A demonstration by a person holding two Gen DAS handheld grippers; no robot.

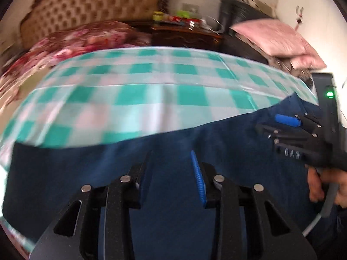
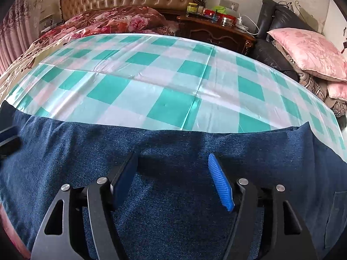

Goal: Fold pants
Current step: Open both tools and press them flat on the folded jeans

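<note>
Both your left tongs and right tongs hang spread wide, holding nothing, right over the pants beneath them: heavy, limp, grippy denim, so pinch a thick hem or edge.

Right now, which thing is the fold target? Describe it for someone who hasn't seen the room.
Start at the bed with the green-and-white checked sheet. The pants lie along its near edge, under both open claws. They are the only dark blue denim there; the pillows beyond are pink or red floral.
</note>
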